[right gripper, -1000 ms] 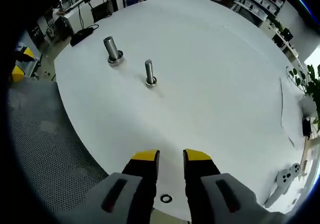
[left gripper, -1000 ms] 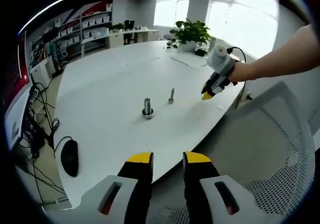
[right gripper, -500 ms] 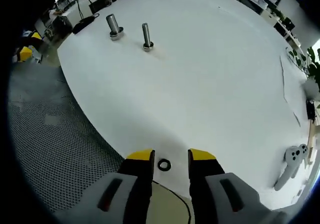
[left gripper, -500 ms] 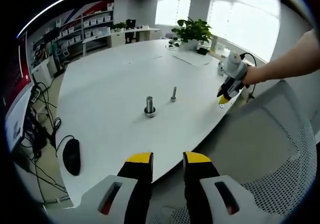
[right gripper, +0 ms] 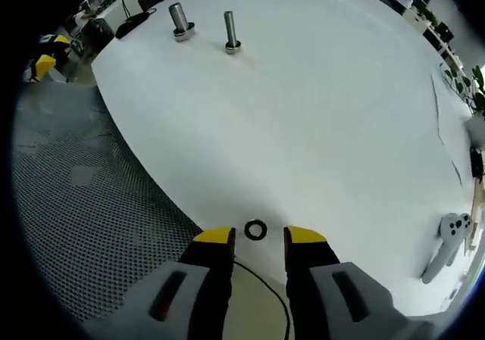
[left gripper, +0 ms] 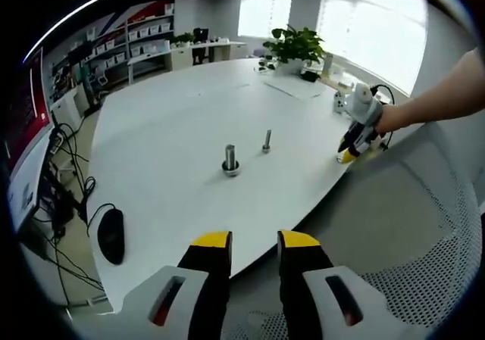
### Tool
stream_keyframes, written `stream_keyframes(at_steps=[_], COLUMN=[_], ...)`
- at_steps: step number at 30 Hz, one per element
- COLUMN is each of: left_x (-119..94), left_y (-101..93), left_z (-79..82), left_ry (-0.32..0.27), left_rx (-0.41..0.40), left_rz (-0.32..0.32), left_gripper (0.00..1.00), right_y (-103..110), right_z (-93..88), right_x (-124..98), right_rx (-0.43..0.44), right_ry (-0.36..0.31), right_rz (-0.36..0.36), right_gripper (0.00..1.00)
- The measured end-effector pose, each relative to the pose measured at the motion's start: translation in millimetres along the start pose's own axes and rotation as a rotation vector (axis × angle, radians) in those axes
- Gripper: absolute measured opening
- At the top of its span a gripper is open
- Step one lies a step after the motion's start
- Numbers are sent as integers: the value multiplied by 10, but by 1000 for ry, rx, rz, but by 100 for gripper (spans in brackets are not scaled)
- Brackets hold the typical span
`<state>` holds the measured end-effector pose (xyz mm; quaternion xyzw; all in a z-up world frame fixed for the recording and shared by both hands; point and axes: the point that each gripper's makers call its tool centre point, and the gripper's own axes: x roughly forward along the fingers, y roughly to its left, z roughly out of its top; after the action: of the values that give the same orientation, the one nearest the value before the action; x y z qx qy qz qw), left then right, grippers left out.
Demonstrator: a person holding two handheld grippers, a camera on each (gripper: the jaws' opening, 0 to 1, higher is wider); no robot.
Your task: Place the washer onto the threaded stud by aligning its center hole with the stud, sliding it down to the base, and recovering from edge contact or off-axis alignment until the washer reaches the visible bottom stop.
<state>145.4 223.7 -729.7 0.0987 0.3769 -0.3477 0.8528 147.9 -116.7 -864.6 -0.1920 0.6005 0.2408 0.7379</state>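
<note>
My left gripper view sits off the round white table [left gripper: 167,128] edge, facing across it, my right gripper view close above the opposite rim, looking back, both share the two upright steel studs [left gripper: 230,159] [right gripper: 179,20].

No legible text, labels, brands or numbers anywhere. Red-and-white wall panel [left gripper: 23,113] at the left of the left gripper view: markings too blurred to read. Shelf boxes [left gripper: 144,41] in the far background too small to make out. White table [right gripper: 318,113] bare of print.
</note>
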Motion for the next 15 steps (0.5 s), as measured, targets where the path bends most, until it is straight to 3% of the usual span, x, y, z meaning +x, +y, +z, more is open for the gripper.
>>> stream_keyframes(at_steps=[9, 15], left_x=[-2, 6], left_y=[-1, -4], left_z=[-4, -4], left_ry=[3, 7], left_rx=[7, 11], left_rz=[4, 5], left_gripper=[22, 22], right_y=[-12, 30], right_z=[-20, 2], right_x=[19, 17], right_rx=[-13, -80], right_ry=[-2, 9], right_rz=[-9, -11], right_gripper=[25, 18])
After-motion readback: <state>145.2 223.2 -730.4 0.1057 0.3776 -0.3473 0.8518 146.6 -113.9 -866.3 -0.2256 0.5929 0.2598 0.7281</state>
